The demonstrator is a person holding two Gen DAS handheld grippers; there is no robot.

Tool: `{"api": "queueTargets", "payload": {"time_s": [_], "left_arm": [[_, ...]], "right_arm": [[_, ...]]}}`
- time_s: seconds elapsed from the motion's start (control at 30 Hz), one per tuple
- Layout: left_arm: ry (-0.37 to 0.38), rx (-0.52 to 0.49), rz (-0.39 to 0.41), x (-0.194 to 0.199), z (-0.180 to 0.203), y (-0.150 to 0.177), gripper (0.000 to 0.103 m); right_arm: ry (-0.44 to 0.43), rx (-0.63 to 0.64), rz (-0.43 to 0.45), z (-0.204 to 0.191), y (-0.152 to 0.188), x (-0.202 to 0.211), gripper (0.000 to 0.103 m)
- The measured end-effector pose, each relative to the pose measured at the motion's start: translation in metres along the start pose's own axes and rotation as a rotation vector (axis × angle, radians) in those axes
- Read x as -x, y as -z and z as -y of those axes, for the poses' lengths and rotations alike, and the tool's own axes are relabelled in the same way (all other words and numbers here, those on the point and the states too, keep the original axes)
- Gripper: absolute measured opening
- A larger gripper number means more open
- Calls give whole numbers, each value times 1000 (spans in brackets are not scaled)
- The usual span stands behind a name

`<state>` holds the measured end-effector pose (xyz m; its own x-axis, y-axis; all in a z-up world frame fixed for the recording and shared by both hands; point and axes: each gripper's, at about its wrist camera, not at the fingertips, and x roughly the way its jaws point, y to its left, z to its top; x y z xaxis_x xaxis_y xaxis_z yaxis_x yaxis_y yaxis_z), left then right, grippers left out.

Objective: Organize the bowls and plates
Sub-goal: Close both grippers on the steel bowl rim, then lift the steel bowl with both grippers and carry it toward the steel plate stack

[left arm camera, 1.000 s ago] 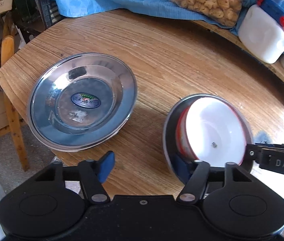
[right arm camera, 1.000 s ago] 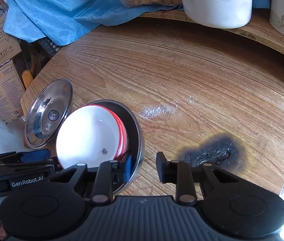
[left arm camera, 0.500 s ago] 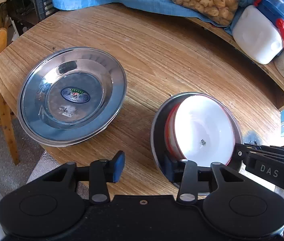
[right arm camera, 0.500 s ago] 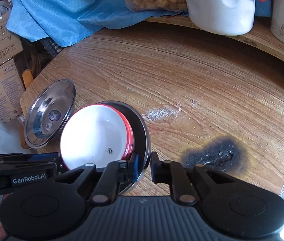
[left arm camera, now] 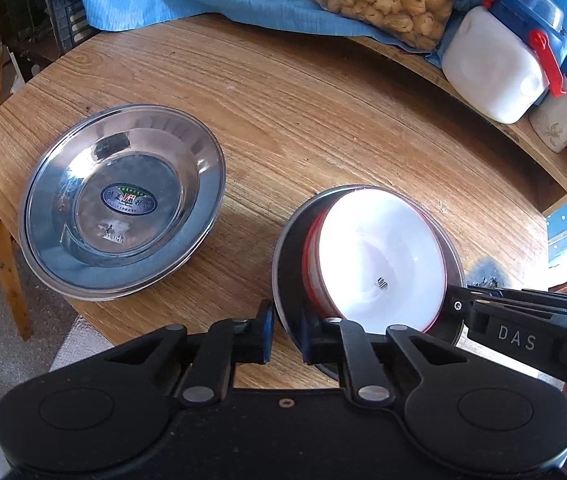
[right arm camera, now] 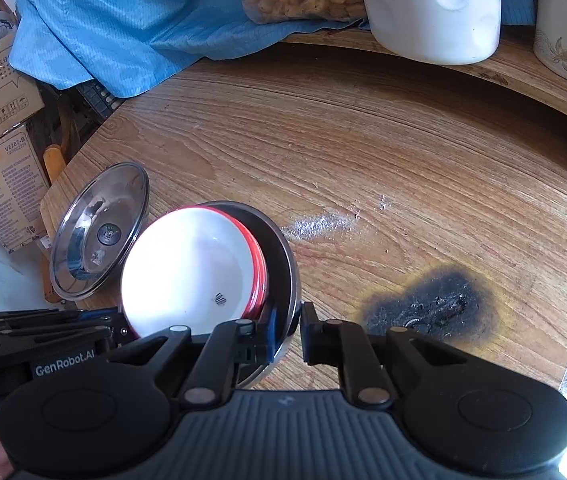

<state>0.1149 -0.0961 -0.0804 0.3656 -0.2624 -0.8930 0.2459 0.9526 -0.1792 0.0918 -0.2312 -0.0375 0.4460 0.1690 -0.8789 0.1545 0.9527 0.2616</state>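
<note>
Both tongs, left point(left arm camera: 286, 338) and right point(right arm camera: 288, 334), have closed, pinching the steel bowl's point(left arm camera: 289, 280) rim; its mouth faces up.

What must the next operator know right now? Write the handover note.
Left claw: straddles the steel bowl at its rim, jaws nearly closed; whether it grips is unclear.
Right claw: same, on the opposite rim.
Done: red-rimmed white bowls nested in the steel bowl; steel plates stacked on the table.
Left: confirm both grips, then probably move the bowl stack.
</note>
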Motion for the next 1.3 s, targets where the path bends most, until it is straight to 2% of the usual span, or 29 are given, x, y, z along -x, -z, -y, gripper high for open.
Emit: {"api": "queueTargets", "payload": {"time_s": [0.13, 0.47, 0.53, 0.6, 0.77, 0.93, 1.0, 1.3], "left_arm": [[-4, -6, 2, 0, 1, 1, 14], [11, 5, 2, 0, -3, 2, 14], [4, -8, 0, -1, 0, 1, 14], [-1, -30, 0, -1, 1, -1, 14], [-5, -49, -1, -3, 3, -3, 13], [-7, -64, 7, -3, 4, -5, 11], [7, -64, 19, -2, 4, -5, 11], [20, -61, 22, -1, 3, -3, 10]], "right_arm": [[27, 39, 8, -5, 1, 0, 16], [24, 35, 6, -4, 0, 0, 17], [43, 43, 5, -4, 1, 0, 22], [58, 52, 6, -4, 2, -1, 33], [-7, -14, -12, 7, 1, -3, 28], [-52, -34, -63, 11, 2, -10, 27], [-81, -57, -57, 15, 3, -11, 20], [-69, 5, -41, 10, 6, -2, 20]]}}
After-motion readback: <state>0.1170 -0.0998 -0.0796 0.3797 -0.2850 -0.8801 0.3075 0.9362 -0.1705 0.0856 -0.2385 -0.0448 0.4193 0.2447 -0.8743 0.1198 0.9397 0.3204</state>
